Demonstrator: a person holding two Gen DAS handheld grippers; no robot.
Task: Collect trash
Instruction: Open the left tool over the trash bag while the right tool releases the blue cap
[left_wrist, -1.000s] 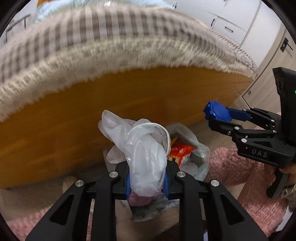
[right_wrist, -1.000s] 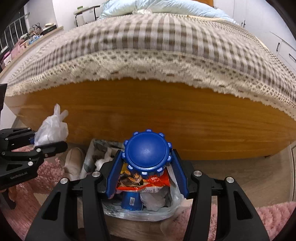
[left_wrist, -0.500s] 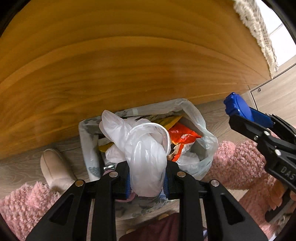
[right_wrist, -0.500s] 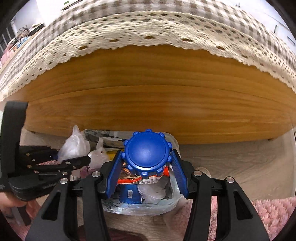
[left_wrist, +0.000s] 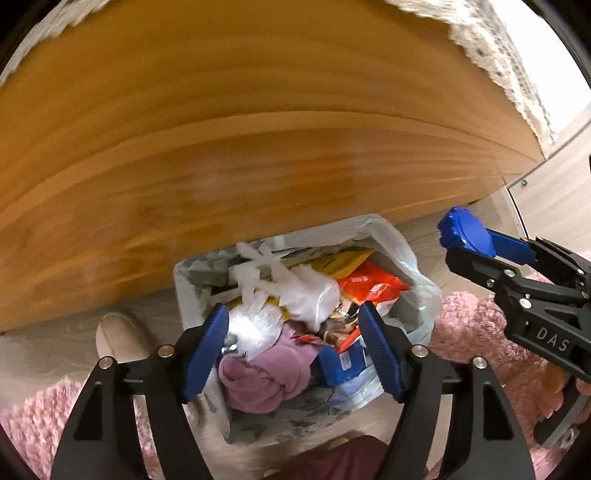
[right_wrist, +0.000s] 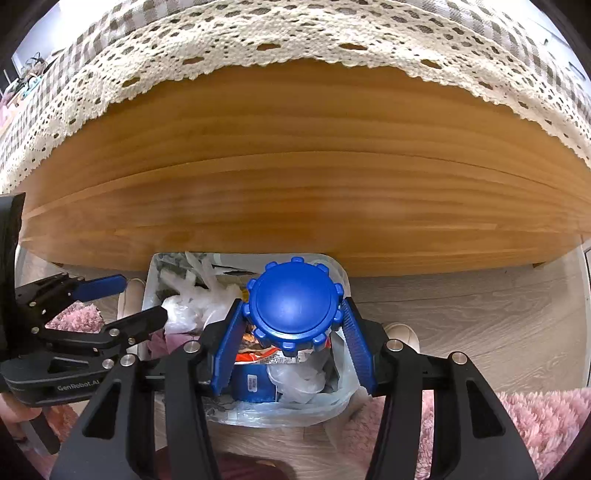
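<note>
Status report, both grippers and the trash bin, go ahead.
Left gripper just opened, empty; plastic bag now in bin. Right gripper shut on blue lid over bin. Nothing in the way.

"DAS" on right tongs; "GenRobot.AI" on left tongs.

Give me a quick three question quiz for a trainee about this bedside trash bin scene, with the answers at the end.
1. True or false: the right gripper is shut on a blue lid.
2. Multiple choice: where is the white plastic bag now? A) clamped in the left gripper B) lying in the trash bin C) on the pink rug
3. Fill in: the bin stands on the floor against the wooden ____.

Key: 1 true. 2 B; the left jaws have just been opening, and no pad presses on the bag. 3 bed frame.
</note>
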